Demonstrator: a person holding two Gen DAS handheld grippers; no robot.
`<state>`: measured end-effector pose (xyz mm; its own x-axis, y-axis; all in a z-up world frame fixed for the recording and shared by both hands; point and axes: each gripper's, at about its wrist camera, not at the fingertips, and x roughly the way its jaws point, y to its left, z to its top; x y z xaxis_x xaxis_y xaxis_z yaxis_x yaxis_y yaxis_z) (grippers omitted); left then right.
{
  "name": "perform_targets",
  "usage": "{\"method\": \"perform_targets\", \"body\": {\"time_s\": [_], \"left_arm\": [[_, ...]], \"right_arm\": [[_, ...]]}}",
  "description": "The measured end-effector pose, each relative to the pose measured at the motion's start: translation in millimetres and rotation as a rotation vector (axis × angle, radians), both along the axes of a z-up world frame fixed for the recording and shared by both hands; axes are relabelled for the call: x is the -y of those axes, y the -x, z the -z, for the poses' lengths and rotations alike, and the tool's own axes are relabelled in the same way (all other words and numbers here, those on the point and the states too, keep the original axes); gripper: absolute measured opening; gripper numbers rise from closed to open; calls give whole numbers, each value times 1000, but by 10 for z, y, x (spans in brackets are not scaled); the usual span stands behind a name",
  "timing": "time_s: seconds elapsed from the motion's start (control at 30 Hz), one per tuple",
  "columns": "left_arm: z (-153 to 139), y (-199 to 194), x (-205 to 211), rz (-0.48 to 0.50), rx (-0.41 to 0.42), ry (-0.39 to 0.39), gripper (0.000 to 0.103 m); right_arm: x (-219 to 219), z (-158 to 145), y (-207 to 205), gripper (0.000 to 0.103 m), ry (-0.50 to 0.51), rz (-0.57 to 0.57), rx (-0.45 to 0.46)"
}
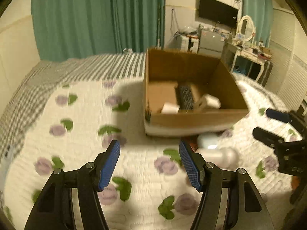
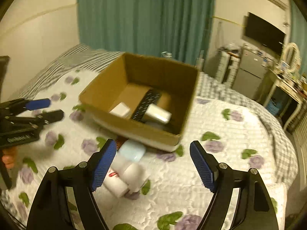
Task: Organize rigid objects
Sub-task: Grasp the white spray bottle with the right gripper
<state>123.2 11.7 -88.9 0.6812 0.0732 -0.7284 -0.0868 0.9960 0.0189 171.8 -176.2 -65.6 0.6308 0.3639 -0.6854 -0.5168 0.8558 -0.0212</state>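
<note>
Nearest, the left gripper (image 1: 149, 164) and the right gripper (image 2: 153, 164) both hover with jaws spread and empty over the white quilted bed cover with purple flowers (image 2: 191, 182). Just beyond, white cylindrical bottles (image 2: 124, 178) and a pale blue rounded container (image 2: 132, 150) lie unpacked. Farther, the open brown cardboard box (image 2: 107, 88) already holds white boxes (image 2: 159, 115) and a black patterned item (image 2: 147, 103).

A bed with a white quilt with purple flowers and green leaves (image 1: 145, 164) sits by long green curtains (image 1: 96, 17), a flat black TV (image 1: 217, 11) on the wall, and a white table (image 1: 251, 57).
</note>
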Motion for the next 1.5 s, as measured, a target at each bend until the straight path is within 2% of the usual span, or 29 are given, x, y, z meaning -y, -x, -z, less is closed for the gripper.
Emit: {"method": "perform_targets", "body": {"time_s": [0.07, 0.2, 0.43, 0.6, 0.9, 1.07, 1.13, 1.17, 1.37, 1.5], "left_arm": [[136, -44, 14, 9, -39, -5, 67], [226, -72, 25, 20, -57, -1, 67], [302, -82, 52, 27, -75, -1, 67], [322, -76, 78, 30, -82, -13, 67], [377, -83, 113, 19, -103, -36, 67], [388, -85, 153, 14, -111, -51, 67], [399, -85, 181, 15, -117, -58, 67], [405, -83, 197, 16, -121, -63, 67], [397, -82, 279, 22, -130, -75, 67], [389, -106, 327, 31, -141, -65, 67]], "right_arm": [[-48, 105, 8, 79, 20, -25, -17], [-136, 332, -19, 79, 31, -78, -76], [-236, 675, -160, 79, 120, -76, -155], [-283, 783, -193, 79, 158, -77, -168], [-389, 897, -217, 79, 154, -132, -191], [-414, 956, -293, 78, 110, -140, -246], [-401, 964, -312, 73, 86, -140, -273], [-401, 963, -309, 66, 67, -150, -291], [-337, 910, -195, 54, 81, -149, -266], [-194, 779, -126, 53, 70, -114, -222]]}}
